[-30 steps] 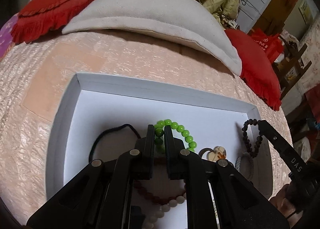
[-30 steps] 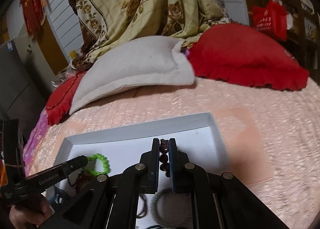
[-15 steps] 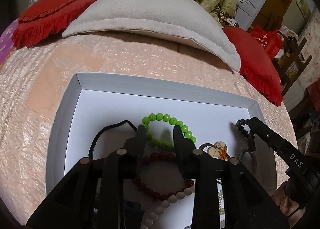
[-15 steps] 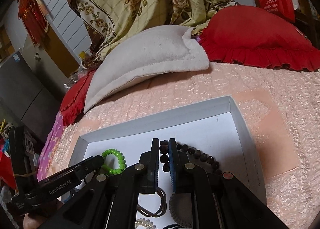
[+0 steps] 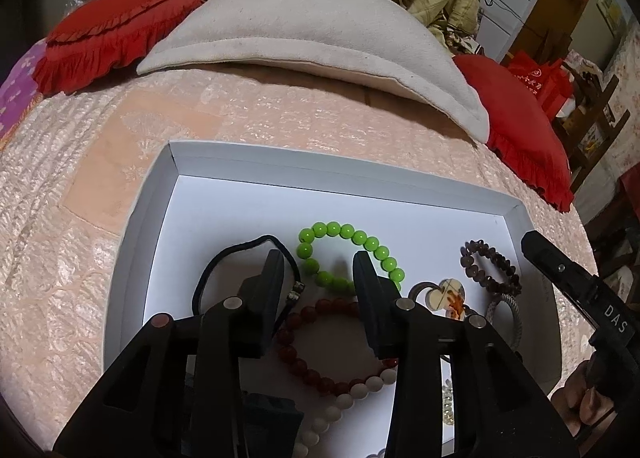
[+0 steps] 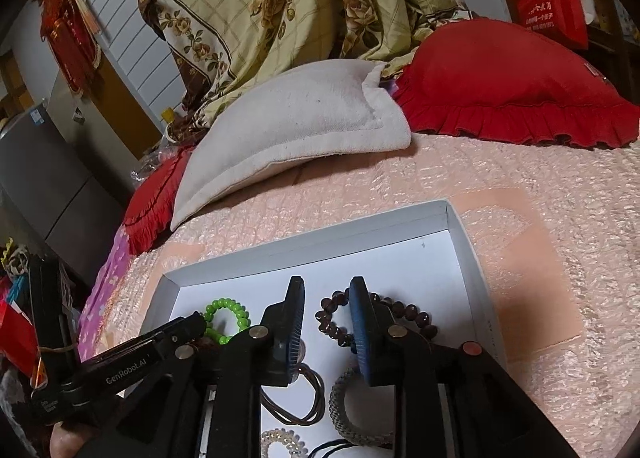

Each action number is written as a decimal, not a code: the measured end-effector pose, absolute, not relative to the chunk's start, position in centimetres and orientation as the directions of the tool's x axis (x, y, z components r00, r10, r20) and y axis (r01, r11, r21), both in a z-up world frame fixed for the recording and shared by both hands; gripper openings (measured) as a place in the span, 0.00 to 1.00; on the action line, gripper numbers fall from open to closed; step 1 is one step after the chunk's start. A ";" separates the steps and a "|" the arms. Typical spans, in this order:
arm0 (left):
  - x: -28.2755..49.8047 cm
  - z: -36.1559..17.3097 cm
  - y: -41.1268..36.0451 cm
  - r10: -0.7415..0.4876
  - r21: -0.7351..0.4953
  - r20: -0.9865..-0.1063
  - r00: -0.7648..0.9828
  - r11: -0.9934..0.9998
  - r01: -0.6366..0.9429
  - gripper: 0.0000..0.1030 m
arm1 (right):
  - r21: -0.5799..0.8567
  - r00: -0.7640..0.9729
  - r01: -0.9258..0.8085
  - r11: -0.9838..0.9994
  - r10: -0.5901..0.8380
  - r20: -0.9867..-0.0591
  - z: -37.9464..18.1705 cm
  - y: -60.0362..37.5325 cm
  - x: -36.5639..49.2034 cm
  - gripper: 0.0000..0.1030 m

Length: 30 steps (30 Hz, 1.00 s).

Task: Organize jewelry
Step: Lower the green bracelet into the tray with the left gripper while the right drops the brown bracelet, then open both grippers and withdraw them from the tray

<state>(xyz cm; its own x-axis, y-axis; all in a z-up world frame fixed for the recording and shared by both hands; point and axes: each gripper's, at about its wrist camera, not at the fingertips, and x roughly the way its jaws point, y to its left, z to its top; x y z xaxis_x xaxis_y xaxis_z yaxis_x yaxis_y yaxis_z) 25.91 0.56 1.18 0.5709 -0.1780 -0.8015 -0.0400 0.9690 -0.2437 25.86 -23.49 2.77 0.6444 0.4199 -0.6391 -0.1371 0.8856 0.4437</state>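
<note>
A shallow white box lies on the pink bedspread and holds the jewelry. My left gripper is open and empty above a green bead bracelet and a red and white bead bracelet. A black cord loop lies to the left. My right gripper is open and empty above a dark brown bead bracelet. A heart pendant lies between the bracelets.
Braided grey ring, brown cord loops and a clear coil tie lie at the box's near end. A grey pillow and red cushions lie behind the box.
Both grippers have opened and pulled back. The left let go of the green bracelet, the right let go of the dark brown bracelet; both bracelets now lie in the box.
</note>
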 end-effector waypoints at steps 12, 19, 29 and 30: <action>23.4 2.8 0.4 -0.143 -0.197 -0.783 0.606 0.980 -0.023 0.51 | 0.364 0.626 -0.170 0.916 0.386 -0.677 3.5 -23.6 22.6 0.21; 18.5 2.6 1.1 -0.100 -0.131 -0.771 0.628 0.991 -0.003 0.58 | 0.312 0.603 -0.189 0.931 0.361 -0.712 2.9 -24.1 18.0 0.21; 12.6 1.7 1.2 -0.047 -0.063 -0.771 0.635 0.998 -0.003 0.63 | 0.295 0.579 -0.221 0.930 0.369 -0.728 1.8 -24.2 13.1 0.29; 12.3 1.7 1.2 -0.041 -0.056 -0.770 0.637 0.998 -0.003 0.64 | 0.295 0.580 -0.230 0.927 0.374 -0.724 1.9 -24.1 12.9 0.33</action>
